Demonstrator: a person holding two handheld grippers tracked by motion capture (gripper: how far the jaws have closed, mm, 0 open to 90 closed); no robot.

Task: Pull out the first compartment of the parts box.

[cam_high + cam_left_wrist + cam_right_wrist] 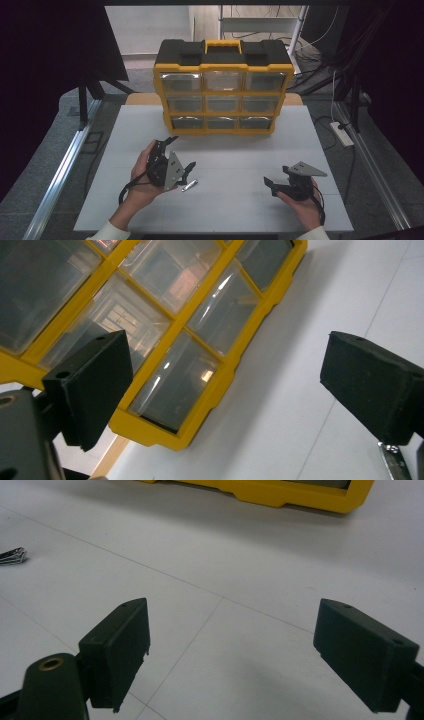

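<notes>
On the white counter (225, 200) just right of your left gripper (181, 152) | small silver metal cylinder (189, 185), long axis slanting up-right | left fingers spread, nearer | right gripper (270, 184) fingers spread, well apart.

We held the left gripper (225, 380) with its two black jaws spread wide, one at the lower left of the frame and one at the right edge, and nothing lay between them. Behind the left jaw, the yellow organizer (220, 385) with its clear drawers (175, 385) ran tilted across the upper left. The white table (310, 340) took up the right side, and a small silver metal piece (395, 462) showed at the lower right corner, under the right jaw.
</notes>
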